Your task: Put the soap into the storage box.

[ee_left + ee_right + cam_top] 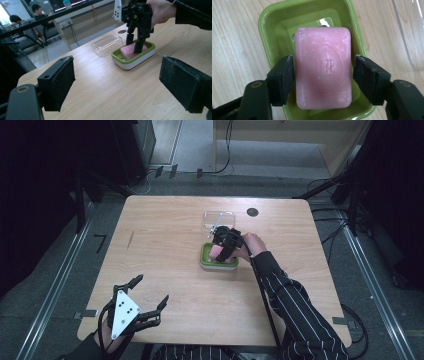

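From above, your right claw (pixel 223 251) reaches into the green dish (pixel 205 259) mid-desk; your left claw (pixel 145 302) rests open, well nearer you. The right gripper view shows the jaws straddling the pink soap (pixel 323 67) in the dish, its long axis running between them, one jaw not touching.

Two black padded jaws of the left gripper (pixel 117 82) stand far apart at the bottom of the frame, above a light wooden table (pixel 105 95). In the upper middle sits a green and white plastic soap dish (pixel 133 58) with a pink bar of soap (pixel 127 51) in it. A hand (pixel 161 10) holds the black right gripper (pixel 136 41) down over the soap. A clear plastic lid (pixel 107 44) lies just left of the dish.
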Available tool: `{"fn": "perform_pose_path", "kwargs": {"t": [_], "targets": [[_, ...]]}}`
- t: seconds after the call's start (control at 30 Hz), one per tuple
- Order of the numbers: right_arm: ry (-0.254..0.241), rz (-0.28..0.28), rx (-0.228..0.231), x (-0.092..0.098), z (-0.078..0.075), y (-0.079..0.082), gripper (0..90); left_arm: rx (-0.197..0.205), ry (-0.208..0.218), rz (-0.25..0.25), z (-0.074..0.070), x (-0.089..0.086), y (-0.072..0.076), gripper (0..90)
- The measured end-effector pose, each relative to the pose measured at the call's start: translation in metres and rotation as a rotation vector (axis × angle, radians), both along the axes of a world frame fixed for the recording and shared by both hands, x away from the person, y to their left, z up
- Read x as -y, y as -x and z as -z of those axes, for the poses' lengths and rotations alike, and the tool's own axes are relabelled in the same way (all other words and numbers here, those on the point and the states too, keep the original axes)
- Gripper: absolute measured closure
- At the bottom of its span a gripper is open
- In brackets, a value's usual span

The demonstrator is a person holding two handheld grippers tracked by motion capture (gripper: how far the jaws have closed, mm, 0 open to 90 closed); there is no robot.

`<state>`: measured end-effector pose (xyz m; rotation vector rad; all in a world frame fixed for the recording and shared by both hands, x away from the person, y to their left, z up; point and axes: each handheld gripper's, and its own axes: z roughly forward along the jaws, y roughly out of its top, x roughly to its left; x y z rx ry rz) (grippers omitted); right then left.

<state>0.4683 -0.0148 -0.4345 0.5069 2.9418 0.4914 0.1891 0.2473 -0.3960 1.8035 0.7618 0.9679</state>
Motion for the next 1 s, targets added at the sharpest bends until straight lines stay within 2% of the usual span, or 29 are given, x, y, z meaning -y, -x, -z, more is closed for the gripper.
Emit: {"fn": "perform_pose_path", "kwargs": {"t": [0.13,0.47,1.0], "targets": [[0.012,0.012,-0.007,-0.001,-0.003,0.003,27.4,0.002,-0.005,0.005,0.000,0.000,0.000,13.3],[0.032,0.063,0.022,0.006,-0.015,0.012,14.3,0.002,-0.007,0.012,0.000,0.002,0.000,13.2],[0.047,0.118,0.020,0.023,-0.037,0.035,10.0,0.006,-0.007,0.017,-0.001,0.003,0.000,13.3]]}}
